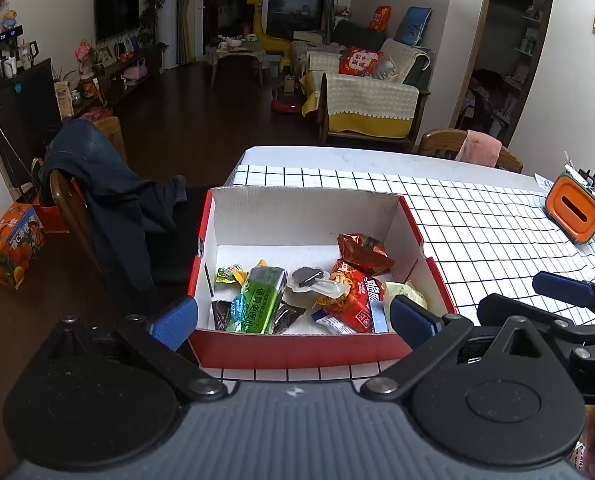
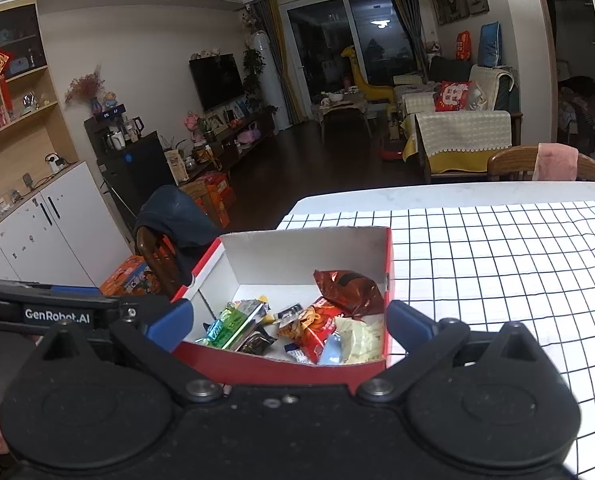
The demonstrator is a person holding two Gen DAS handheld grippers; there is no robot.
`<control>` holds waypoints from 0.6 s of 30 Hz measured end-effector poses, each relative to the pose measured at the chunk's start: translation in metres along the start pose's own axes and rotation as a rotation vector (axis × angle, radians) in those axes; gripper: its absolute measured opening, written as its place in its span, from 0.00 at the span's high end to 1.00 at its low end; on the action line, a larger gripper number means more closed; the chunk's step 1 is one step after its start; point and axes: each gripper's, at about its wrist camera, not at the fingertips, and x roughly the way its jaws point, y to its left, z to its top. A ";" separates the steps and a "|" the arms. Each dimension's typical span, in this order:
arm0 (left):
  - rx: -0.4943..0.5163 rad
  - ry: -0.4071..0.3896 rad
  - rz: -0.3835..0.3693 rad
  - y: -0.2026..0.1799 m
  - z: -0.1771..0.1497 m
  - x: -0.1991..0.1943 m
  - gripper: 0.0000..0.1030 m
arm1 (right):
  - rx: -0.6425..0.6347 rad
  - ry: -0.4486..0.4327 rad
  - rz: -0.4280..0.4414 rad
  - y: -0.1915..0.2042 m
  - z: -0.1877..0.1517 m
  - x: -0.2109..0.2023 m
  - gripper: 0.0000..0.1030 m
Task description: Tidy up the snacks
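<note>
Snack box, seen from both wrists. The red-sided cardboard box stands near the left edge of the counter, on a black-gridded cloth, and holds the snacks: a green packet, a red noodle bag, a crumpled brown foil bag against the right wall, and a sealed dark sweet between them. These are judged light, soft and crinkly; foil may slip, so a pinch across a flat sealed edge suits best. The box itself is probably light but flexes at its walls. The left tongs are spread fully wide, empty, flanking the box front. The right tongs also gape wide with nothing held. An orange-rimmed container sits well apart at the counter's right; a chair draped with dark clothing crowds the box's left side.
</note>
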 end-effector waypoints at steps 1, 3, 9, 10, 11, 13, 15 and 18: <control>0.000 -0.001 0.000 0.000 0.000 0.000 0.00 | -0.001 -0.002 -0.001 0.000 -0.001 -0.001 0.00; 0.003 -0.004 0.000 -0.001 -0.001 -0.001 0.00 | -0.005 -0.005 -0.001 0.001 -0.001 -0.002 0.00; 0.002 -0.006 0.003 -0.001 -0.002 -0.002 0.00 | -0.007 -0.010 -0.013 0.002 -0.001 -0.003 0.00; 0.004 -0.007 0.002 -0.001 -0.002 -0.002 0.00 | -0.005 -0.011 -0.015 0.002 -0.001 -0.004 0.00; 0.005 -0.009 0.002 -0.001 -0.002 -0.003 0.00 | -0.004 -0.014 -0.018 0.001 -0.001 -0.004 0.00; 0.008 -0.014 0.001 -0.002 -0.003 -0.004 0.00 | -0.003 -0.018 -0.022 0.001 -0.001 -0.005 0.00; 0.012 -0.023 0.000 -0.003 -0.004 -0.006 0.00 | -0.001 -0.023 -0.033 0.001 -0.001 -0.006 0.00; 0.015 -0.041 -0.001 -0.003 -0.004 -0.010 0.00 | 0.006 -0.024 -0.040 0.000 0.000 -0.006 0.00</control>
